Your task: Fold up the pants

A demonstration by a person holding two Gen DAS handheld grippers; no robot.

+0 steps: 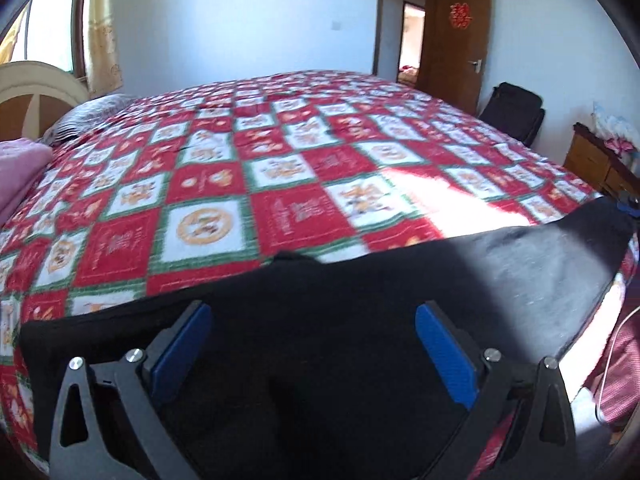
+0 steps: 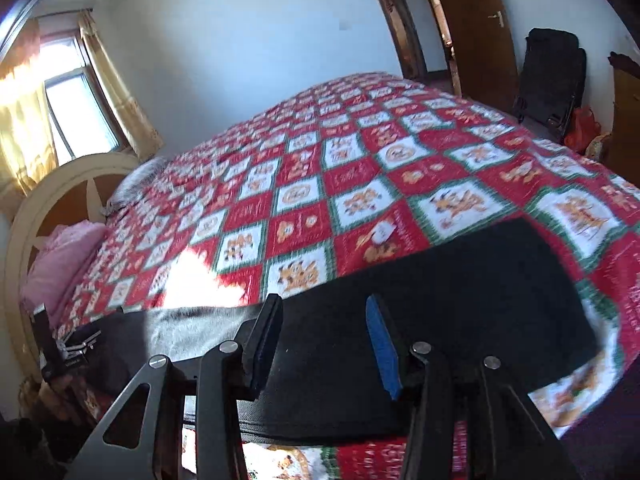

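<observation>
- The black pants (image 1: 400, 288) lay flat along the near edge of the bed, filling the lower part of the left wrist view and running off toward the right edge of that frame; a patch of sunlight fell across part of the cloth.
- In the right wrist view the same garment stretched as a dark band across the lower middle, from the lower left to a squared end at centre right.
- The left gripper (image 1: 312, 344) hung over the pants with its blue pads (image 1: 188, 344) spread wide, nothing pinched between them.
- The right gripper (image 2: 324, 340) also stood over the cloth, its jaws parted to a middling gap and gripping nothing.
- Under the pants lay a quilt (image 1: 280, 152) of red and white squares edged in green, covering the whole bed.
- A pink pillow (image 2: 64, 256) and a cream arched headboard (image 2: 52, 192) sat at the left of the right wrist view.
- A window (image 2: 76, 108) with yellow curtains occupied the upper left.
- A brown door (image 1: 460, 36) stood open at the upper right, a black chair (image 1: 516, 112) below it.
</observation>
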